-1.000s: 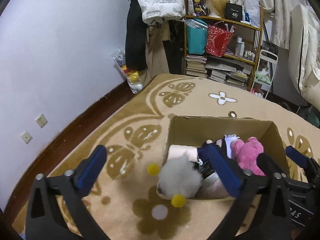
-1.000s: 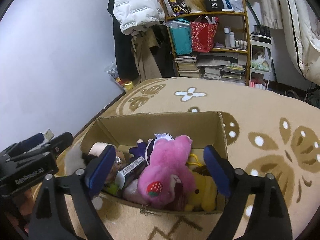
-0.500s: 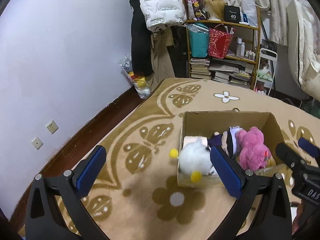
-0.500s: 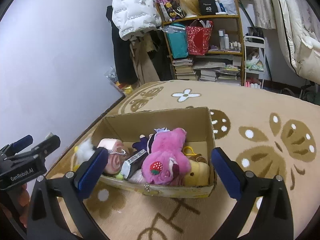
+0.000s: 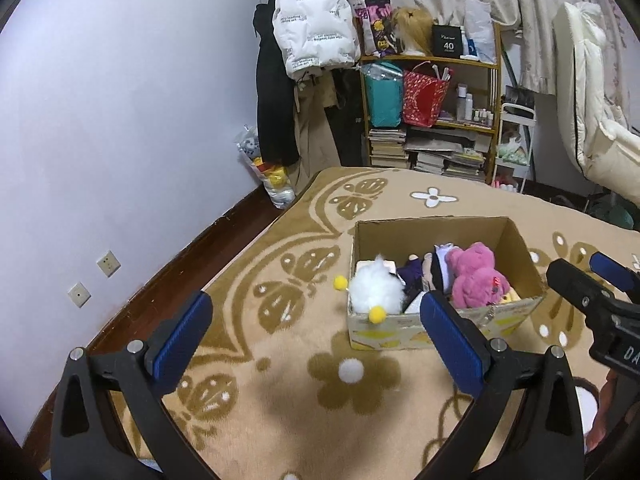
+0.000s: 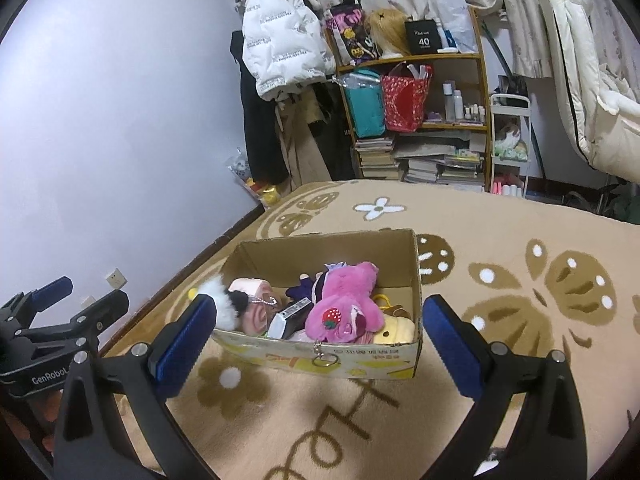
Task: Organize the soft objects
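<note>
A cardboard box point(image 5: 520, 236) point(image 6: 328, 248) stands on the tan patterned carpet, filled with soft toys. A white fluffy toy with yellow pompoms point(image 5: 376, 290) hangs over its left corner; it also shows in the right wrist view point(image 6: 220, 304). A pink plush bear point(image 5: 474, 276) point(image 6: 344, 300), a pink roll-shaped plush point(image 6: 252, 304), a yellow plush point(image 6: 396, 330) and a dark purple doll point(image 5: 416, 276) lie inside. My left gripper point(image 5: 316, 332) is open and empty, above the carpet short of the box. My right gripper point(image 6: 320, 332) is open and empty, near the box's front wall.
A purple wall runs along the left with sockets point(image 5: 108, 263). At the back stand a shelf point(image 5: 432, 120) with bags and books, hanging coats point(image 5: 312, 32) and a small white cart point(image 6: 508, 144). White bedding point(image 5: 600, 120) hangs at the right. A plastic bag of toys point(image 5: 272, 176) leans by the wall.
Both grippers have pulled back and up from the box, which now looks smaller. The white fluffy toy stays draped on the box's corner. Both stay open.
</note>
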